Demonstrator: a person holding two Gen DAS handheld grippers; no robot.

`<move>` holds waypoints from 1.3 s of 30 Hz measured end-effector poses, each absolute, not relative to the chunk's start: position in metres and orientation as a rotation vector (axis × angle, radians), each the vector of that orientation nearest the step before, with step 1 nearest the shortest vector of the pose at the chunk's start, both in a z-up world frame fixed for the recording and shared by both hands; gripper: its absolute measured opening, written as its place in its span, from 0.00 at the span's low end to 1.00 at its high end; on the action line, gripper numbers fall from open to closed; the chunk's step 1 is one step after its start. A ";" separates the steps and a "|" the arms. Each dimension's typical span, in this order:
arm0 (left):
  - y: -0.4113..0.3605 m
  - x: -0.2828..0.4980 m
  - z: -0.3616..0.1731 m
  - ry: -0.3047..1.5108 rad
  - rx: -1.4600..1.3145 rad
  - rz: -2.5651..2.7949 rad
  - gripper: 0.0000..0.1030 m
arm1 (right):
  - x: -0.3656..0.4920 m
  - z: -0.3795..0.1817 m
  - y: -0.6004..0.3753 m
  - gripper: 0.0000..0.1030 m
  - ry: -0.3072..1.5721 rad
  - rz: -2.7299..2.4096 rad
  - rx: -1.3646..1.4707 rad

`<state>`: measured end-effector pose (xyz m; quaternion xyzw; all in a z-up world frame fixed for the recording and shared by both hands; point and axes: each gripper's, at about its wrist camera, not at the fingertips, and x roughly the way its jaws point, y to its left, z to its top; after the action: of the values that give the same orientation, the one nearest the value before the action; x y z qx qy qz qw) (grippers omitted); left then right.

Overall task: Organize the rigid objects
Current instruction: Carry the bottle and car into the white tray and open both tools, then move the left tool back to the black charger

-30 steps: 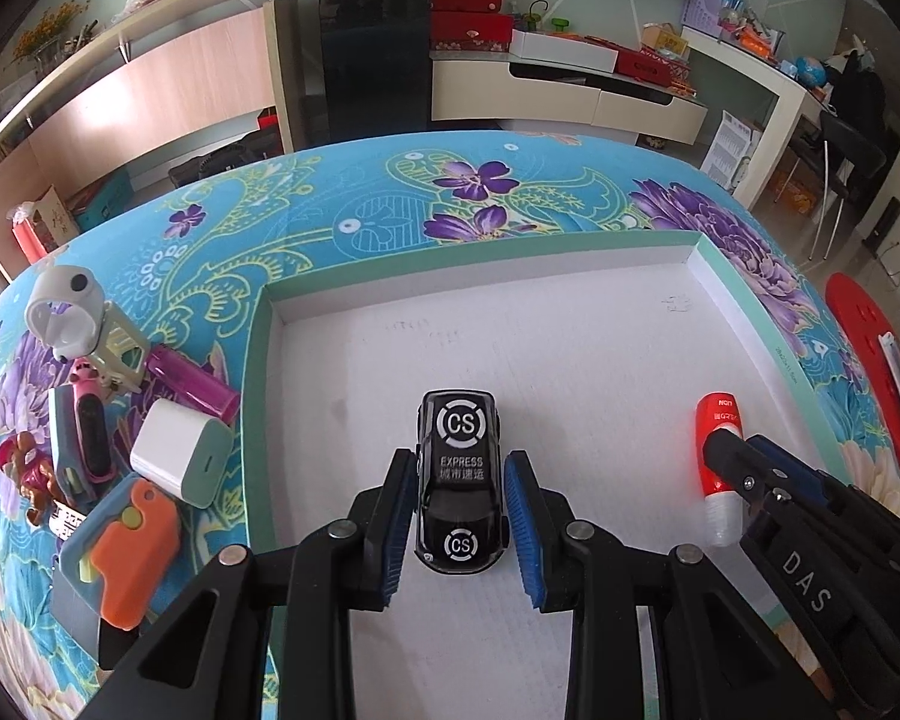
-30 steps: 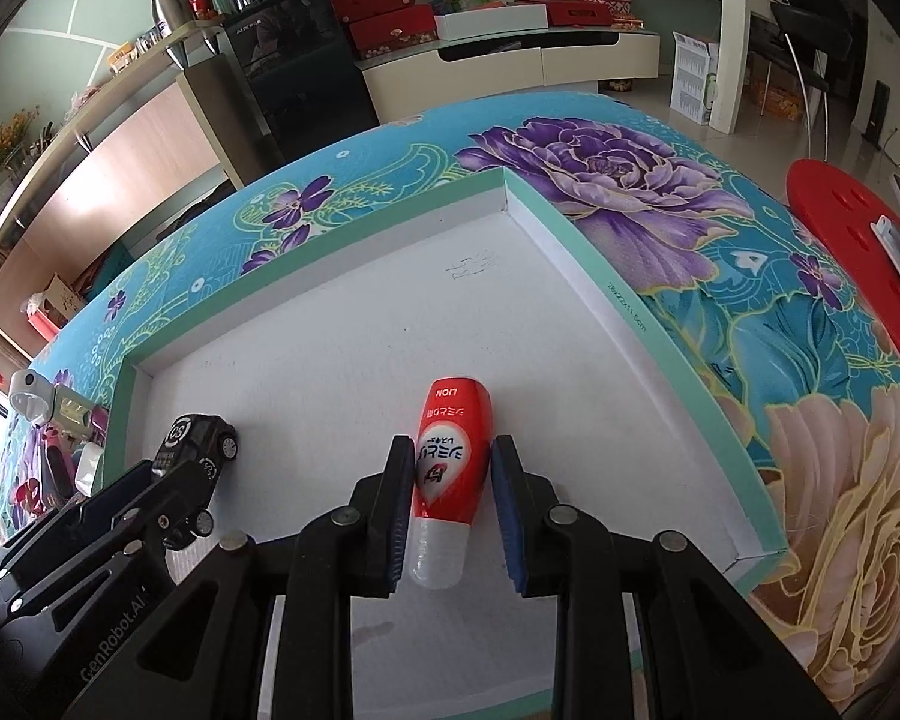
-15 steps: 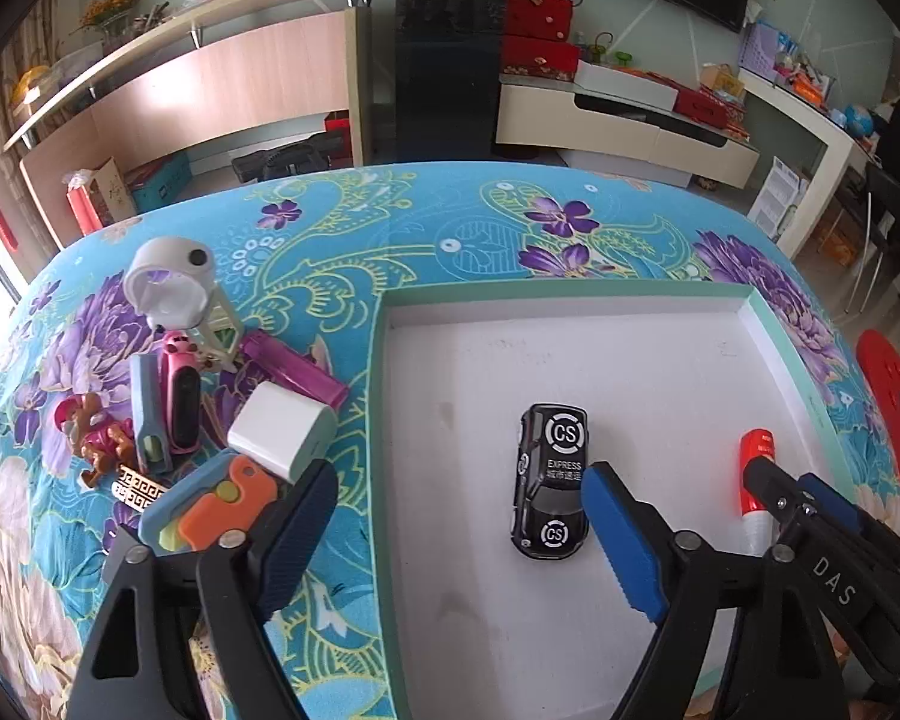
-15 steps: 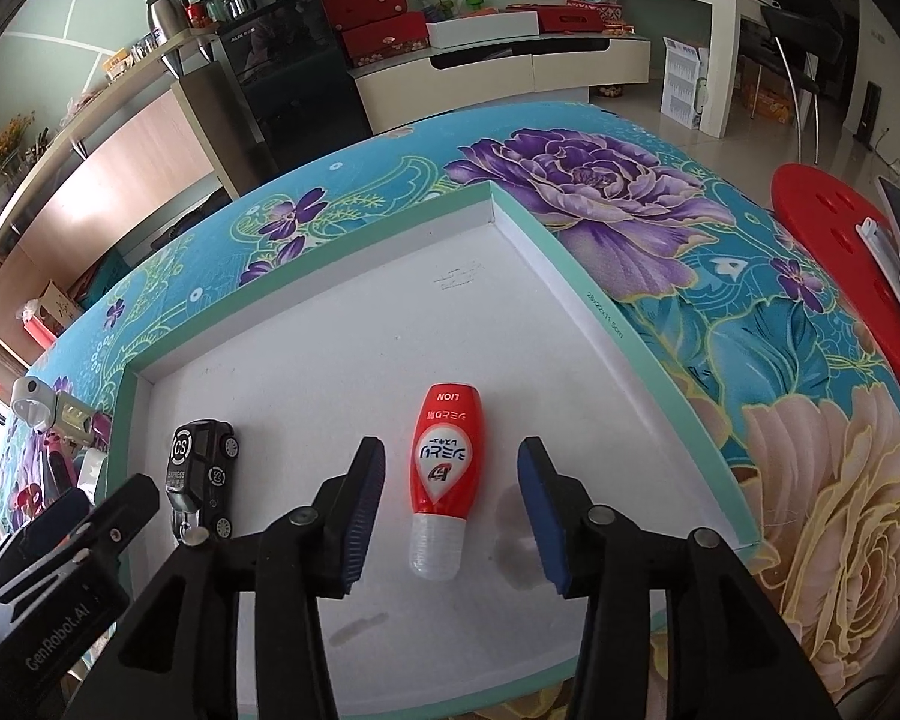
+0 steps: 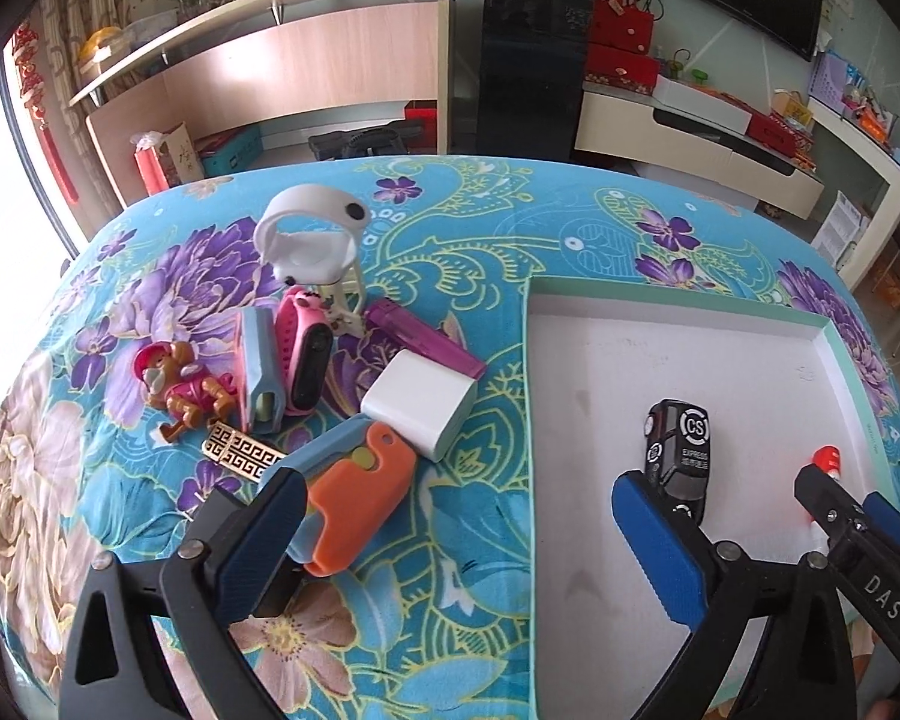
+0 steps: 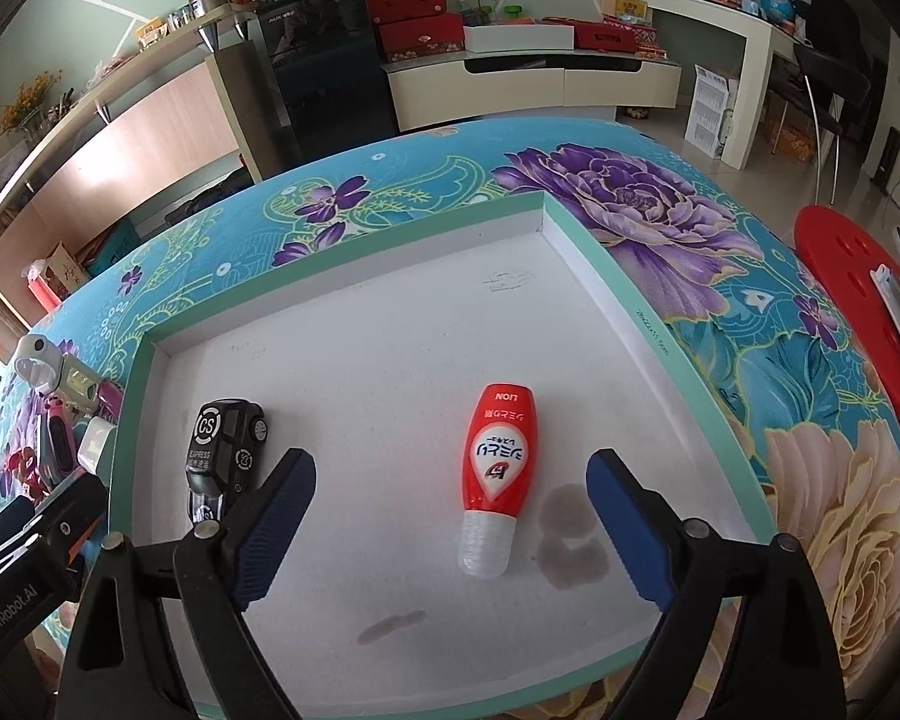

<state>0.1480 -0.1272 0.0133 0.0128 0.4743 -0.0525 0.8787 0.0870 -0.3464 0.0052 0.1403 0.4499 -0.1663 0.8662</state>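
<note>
Toy car (image 6: 225, 450) and red bottle (image 6: 498, 468) lie released in your tray (image 6: 342, 306), both claws just opened wide and empty, leaving clutter at ten o'clock for sorting.

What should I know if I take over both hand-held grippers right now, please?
Left hand-held gripper: open, jaws just opened, nothing between the pads; it hangs over the tablecloth between the pile and the tray.
Right hand-held gripper: open, jaws just opened; the red bottle lies loose between them.
Done: black toy car and red bottle lie in the white tray.
Left, outside the tray on the tablecloth: orange-and-blue toy, white block, purple lighter, pink band, bear figure, white ring gadget.
</note>
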 end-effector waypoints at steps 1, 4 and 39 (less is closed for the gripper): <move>-0.124 0.147 0.013 0.990 0.022 -0.104 1.00 | 0.087 0.006 -0.345 0.90 0.938 -0.341 0.293; -0.113 0.145 0.015 0.985 0.001 -0.100 1.00 | 0.088 0.008 -0.340 0.95 0.922 -0.327 0.296; 0.042 0.139 0.021 0.992 -0.209 0.092 1.00 | 0.120 0.015 -0.194 0.95 0.890 0.081 0.146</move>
<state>0.1389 0.0417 0.0209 -0.1000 0.4747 0.0442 0.8733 0.1197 -0.1939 0.0148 0.0707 0.4299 0.0392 0.8993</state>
